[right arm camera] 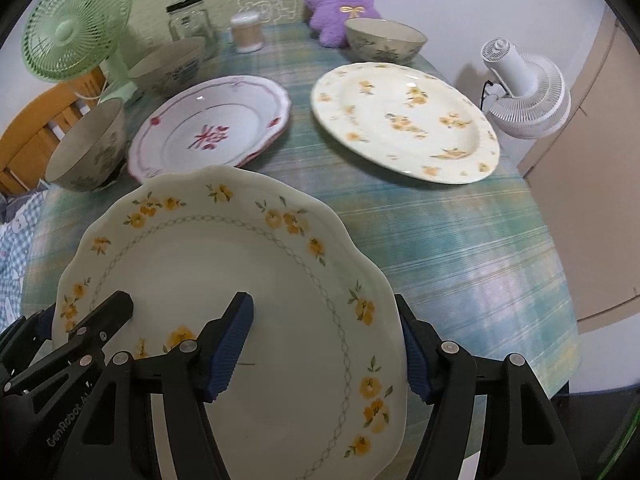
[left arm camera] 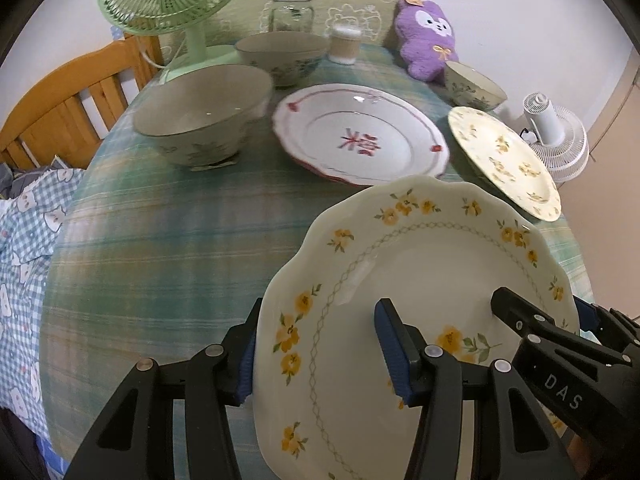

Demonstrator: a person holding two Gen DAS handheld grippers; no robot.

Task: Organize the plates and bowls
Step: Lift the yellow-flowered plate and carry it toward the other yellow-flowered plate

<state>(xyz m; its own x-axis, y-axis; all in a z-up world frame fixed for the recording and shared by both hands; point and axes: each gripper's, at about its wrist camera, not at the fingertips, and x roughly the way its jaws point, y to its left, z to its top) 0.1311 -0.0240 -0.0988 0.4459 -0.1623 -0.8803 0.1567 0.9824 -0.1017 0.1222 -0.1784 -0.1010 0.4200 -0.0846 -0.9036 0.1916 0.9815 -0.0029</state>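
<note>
While each claw pinches a side rim, left (left arm camera: 316, 356) at 9 o'clock, right (right arm camera: 328, 352) at 3, the plate (right arm camera: 224, 280) hangs above the tabletop (right arm camera: 460, 240).

I'm getting soft, even indoor light with faint shadows; small glints are showing on the red-trimmed plate (left arm camera: 360, 136) toward twelve o'clock, fisheye bending and dark vignetting are creeping in at every corner, and distant items are looking slightly smeared

Between the jaws, the scalloped plate (left arm camera: 420, 264) looks glossy glazed ceramic; beyond them, the tabletop (left arm camera: 168, 248) wears matt woven cloth; the jar (left arm camera: 291, 12) is clear glass.
</note>
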